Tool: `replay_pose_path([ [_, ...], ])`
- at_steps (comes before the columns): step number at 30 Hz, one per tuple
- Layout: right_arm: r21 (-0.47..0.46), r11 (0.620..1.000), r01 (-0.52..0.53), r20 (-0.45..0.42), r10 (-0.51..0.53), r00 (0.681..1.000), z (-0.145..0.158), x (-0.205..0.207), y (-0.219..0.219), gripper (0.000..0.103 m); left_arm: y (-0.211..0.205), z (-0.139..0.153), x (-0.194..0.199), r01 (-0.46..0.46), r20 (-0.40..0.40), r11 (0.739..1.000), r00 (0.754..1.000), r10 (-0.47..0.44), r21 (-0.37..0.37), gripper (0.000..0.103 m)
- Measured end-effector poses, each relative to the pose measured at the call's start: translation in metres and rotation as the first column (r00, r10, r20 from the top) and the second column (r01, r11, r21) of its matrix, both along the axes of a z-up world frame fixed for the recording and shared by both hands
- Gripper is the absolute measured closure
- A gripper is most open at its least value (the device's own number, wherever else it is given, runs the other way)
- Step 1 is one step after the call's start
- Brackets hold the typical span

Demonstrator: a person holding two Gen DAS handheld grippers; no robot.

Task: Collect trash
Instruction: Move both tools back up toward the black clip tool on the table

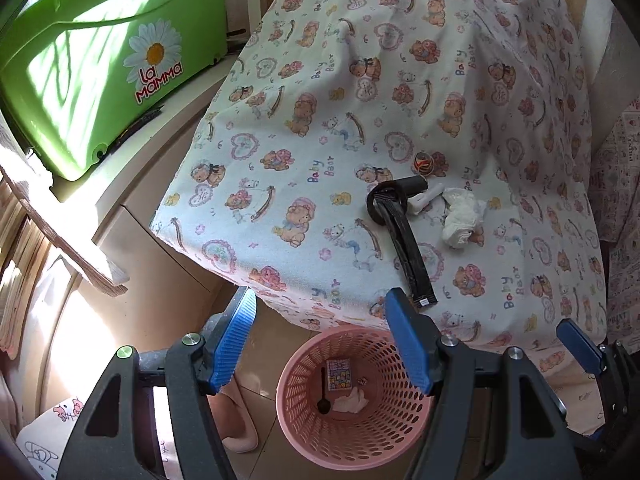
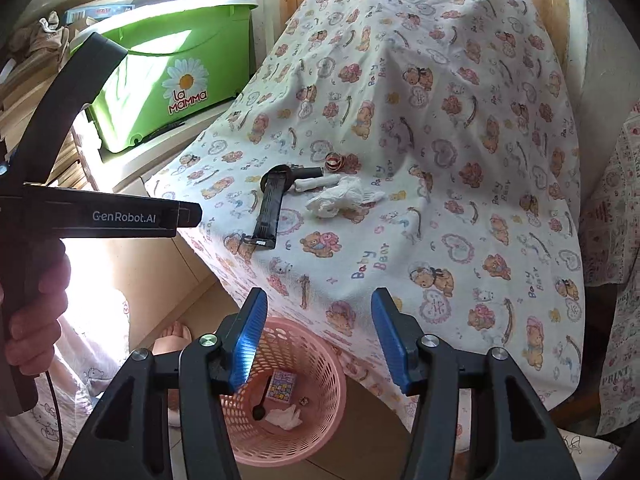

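A: Landmark is the pink basket on the floor, under the near edge of the bear-print cloth. Already inside: a small printed box, a dark spoon, a tissue.

B: And what's left, from left to right?

A: Up on the cloth, beyond the basket: first the long black wrapper, its near end close to the cloth edge right above the basket, its far end looped. Looks light, thin, probably slick; I'd pinch it across the flat strip near the middle, not the loop.

B: Next?

A: Touching its far end, a small white stick-like piece, hard to identify. Beyond that, an orange-striped round scrap. Furthest right, the crumpled white tissue: soft, near weightless, will crush; grab the bulk.

B: Grippers?

A: Left gripper hangs over the basket, jaws parted moderately, nothing between them. Right gripper the same: partly open, empty, over the basket rim and cloth edge.
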State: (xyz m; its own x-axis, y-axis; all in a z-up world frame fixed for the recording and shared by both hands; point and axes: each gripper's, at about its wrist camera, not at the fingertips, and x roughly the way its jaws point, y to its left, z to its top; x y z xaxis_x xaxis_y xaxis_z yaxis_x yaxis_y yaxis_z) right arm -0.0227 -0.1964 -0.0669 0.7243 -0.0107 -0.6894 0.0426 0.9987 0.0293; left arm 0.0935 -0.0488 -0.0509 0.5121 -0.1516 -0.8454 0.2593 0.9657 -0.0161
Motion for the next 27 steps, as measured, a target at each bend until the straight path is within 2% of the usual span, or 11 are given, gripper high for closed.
replay_pose_path([
  [6, 0.029, 0.997, 0.075, -0.019, -0.074, 0.997, -0.003, 0.02, -0.025, 0.046, -0.017, 0.02, 0.023, 0.079, -0.008, 0.997, 0.997, -0.079, -0.005, 0.038],
  [10, 0.059, 0.992, 0.108, -0.023, -0.107, 0.994, -0.003, 0.025, -0.037, 0.046, -0.022, 0.012, 0.037, 0.125, -0.013, 0.992, 0.992, -0.126, -0.024, 0.038],
  [13, 0.061, 0.989, 0.131, -0.025, -0.13, 0.991, -0.003, 0.026, -0.044, 0.046, -0.025, -0.001, 0.039, 0.183, -0.011, 0.982, 0.983, -0.183, -0.043, 0.042],
  [16, 0.076, 0.985, 0.155, -0.033, -0.153, 0.988, -0.004, 0.026, -0.051, 0.046, -0.03, -0.015, 0.04, 0.181, -0.001, 0.983, 0.983, -0.181, -0.01, 0.054],
  [20, 0.08, 0.982, 0.17, -0.049, -0.166, 0.985, -0.007, 0.029, -0.053, 0.046, -0.037, -0.023, 0.045, 0.204, -0.018, 0.977, 0.978, -0.205, -0.056, 0.061],
  [24, 0.076, 0.983, 0.169, -0.054, -0.165, 0.985, -0.009, 0.031, -0.051, 0.046, -0.046, -0.021, 0.045, 0.222, 0.031, 0.973, 0.975, -0.221, -0.054, 0.065],
  [27, 0.073, 0.984, 0.164, -0.059, -0.16, 0.985, -0.01, 0.032, -0.049, 0.046, -0.043, -0.018, 0.049, 0.189, 0.044, 0.974, 0.982, -0.185, -0.128, 0.066],
])
